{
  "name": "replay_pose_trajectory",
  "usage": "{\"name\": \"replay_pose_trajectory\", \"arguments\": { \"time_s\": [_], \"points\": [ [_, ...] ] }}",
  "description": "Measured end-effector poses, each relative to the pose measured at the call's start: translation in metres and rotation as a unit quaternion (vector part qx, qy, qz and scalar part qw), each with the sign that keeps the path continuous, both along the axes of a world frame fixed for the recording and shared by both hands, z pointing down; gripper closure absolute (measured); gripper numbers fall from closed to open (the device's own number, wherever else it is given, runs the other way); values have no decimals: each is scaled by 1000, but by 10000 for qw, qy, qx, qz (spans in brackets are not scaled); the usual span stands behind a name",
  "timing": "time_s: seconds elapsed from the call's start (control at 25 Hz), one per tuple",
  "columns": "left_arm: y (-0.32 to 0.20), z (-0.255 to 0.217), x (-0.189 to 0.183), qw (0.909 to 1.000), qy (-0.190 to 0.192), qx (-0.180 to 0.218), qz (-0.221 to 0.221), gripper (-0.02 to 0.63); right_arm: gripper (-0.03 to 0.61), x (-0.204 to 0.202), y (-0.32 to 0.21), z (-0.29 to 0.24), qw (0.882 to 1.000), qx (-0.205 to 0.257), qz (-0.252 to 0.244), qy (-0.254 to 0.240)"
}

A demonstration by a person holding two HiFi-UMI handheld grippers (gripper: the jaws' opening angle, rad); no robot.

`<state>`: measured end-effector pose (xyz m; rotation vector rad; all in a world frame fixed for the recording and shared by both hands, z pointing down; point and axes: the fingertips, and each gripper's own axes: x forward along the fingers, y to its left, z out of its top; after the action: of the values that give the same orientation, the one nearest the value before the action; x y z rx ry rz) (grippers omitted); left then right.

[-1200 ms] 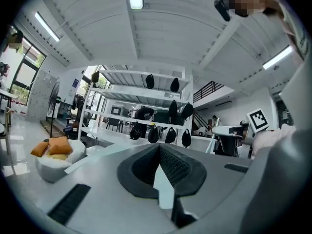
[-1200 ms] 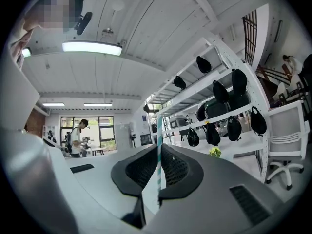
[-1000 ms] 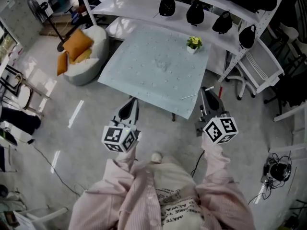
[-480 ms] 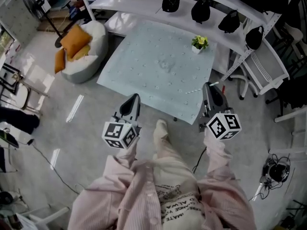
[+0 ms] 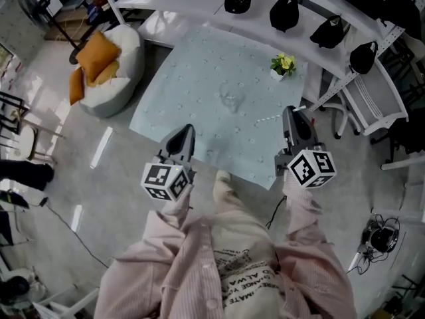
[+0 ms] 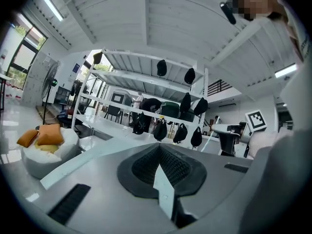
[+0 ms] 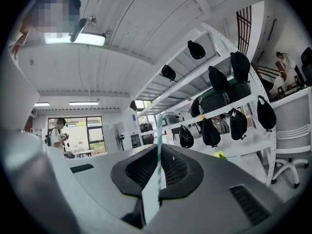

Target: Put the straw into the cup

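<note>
Teal-striped straw (image 7: 158, 130): upright, pinched in the closed right claw (image 7: 157, 165)
Clear cup (image 5: 230, 101): on worktop (image 5: 192, 78), upper left of right claw, well apart
Left claw (image 6: 161, 162): closed, empty

Faint clear plastic cup (image 5: 230, 100) on the pale blue table (image 5: 192, 65), outline too dim to tell, thin teal-striped white straw (image 7: 158, 126) with lower end hidden between the right gripper (image 7: 157, 152) and its closed jaws
</note>
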<state>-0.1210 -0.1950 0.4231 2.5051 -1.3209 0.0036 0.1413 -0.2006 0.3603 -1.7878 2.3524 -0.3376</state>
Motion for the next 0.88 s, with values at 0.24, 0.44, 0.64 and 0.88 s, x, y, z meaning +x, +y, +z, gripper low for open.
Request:
{"name": "replay_pose_trajectory", "arguments": {
  "time_s": [0.24,0.44,0.64,0.88],
  "points": [
    [-48,13,2,9998,-59,-213,-1,614,563,-1,-57,13,9998,-164,-86,-22],
    [-84,22,3,9994,-46,-354,-49,614,563,0,-96,19,9996,-246,-151,3],
    [-113,32,10,9986,-23,-523,-39,614,563,0,-129,23,9993,-288,-245,-46],
    [-137,48,18,9974,43,-720,23,614,563,-9,-158,32,9983,-383,-432,-53]
  ]
}}
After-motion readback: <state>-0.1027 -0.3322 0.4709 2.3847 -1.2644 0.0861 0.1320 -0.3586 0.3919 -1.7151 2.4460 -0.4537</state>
